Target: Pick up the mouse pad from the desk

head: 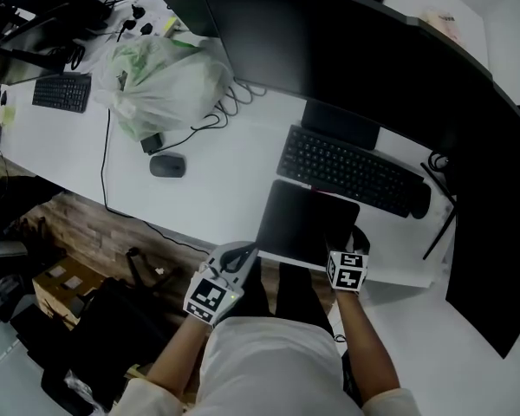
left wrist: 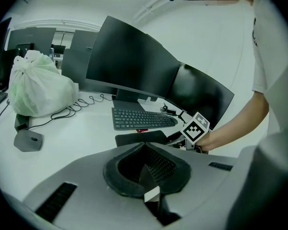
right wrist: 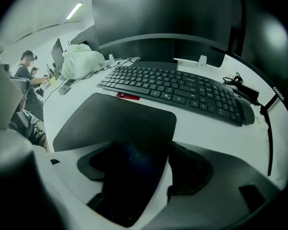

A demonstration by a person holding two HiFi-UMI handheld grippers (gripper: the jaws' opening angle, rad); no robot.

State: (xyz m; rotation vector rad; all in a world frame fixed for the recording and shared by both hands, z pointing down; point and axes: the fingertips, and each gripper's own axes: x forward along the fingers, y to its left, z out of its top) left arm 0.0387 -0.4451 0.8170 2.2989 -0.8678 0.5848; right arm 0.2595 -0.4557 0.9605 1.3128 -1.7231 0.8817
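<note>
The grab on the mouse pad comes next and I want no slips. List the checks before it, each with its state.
1. Right gripper fingers apart: ok.
2. Right gripper at the mouse pad near edge: ok.
3. Pad edge between those fingers: cannot tell.
4. Nothing lying on the pad: ok.
5. Keyboard off the pad: ok.
6. Left gripper beside the pad, fingers together, empty: ok.

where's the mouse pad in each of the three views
Head view: the mouse pad is a dark rectangle, lower centre.
Left gripper view: it is a thin dark strip at centre.
Right gripper view: it is large, centre-left.
Shared landmark: the black keyboard lies just behind it in all three.
</note>
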